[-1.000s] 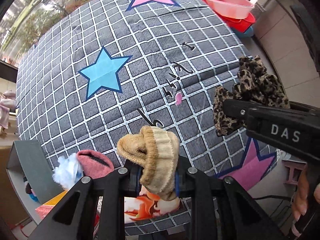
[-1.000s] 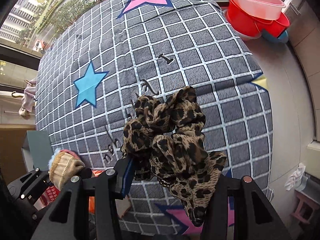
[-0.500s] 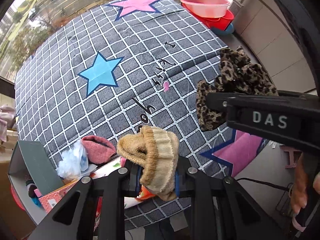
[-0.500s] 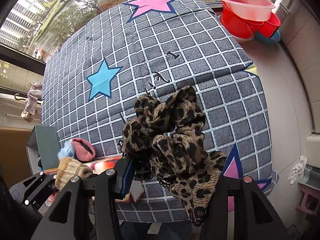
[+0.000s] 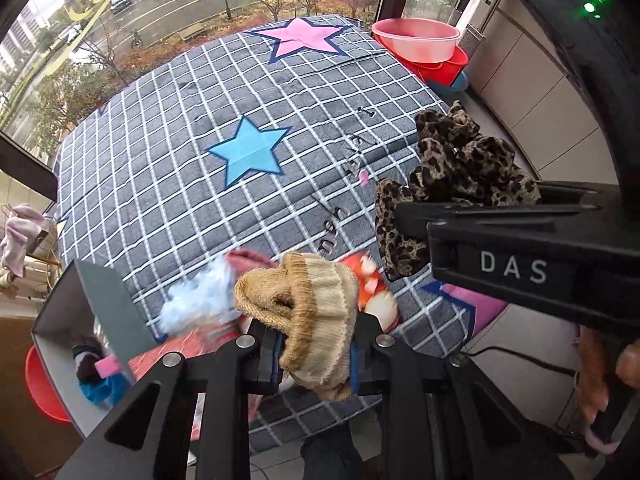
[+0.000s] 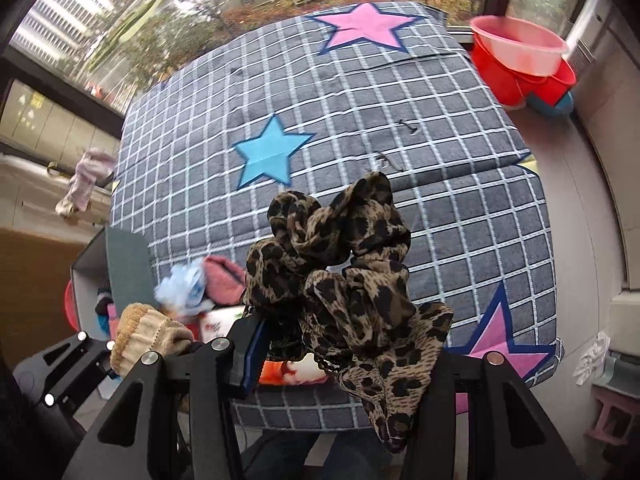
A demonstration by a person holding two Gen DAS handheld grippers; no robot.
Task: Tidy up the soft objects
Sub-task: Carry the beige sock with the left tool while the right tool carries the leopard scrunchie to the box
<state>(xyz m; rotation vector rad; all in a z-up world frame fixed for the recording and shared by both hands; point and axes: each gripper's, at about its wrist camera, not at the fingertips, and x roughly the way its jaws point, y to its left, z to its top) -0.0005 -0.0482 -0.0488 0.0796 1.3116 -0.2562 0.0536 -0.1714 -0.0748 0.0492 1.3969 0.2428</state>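
Nearest in, the left gripper [image 5: 314,354] is clamped narrow on a rolled tan sock [image 5: 308,312] — soft, light, best pinched mid-bundle. The right gripper [image 6: 340,356] pinches a leopard scarf [image 6: 344,280], limp, its tail dangling. Both hang above the checked blanket's [image 5: 168,168] near edge; beyond, it lies wide open — basins [image 6: 520,56] far off.

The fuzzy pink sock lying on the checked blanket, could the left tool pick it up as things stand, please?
Probably not yet. The left tool is already shut on a rolled beige knitted sock, so its jaws are occupied. The fuzzy pink sock itself lies uncovered beside a pale blue fluffy item.
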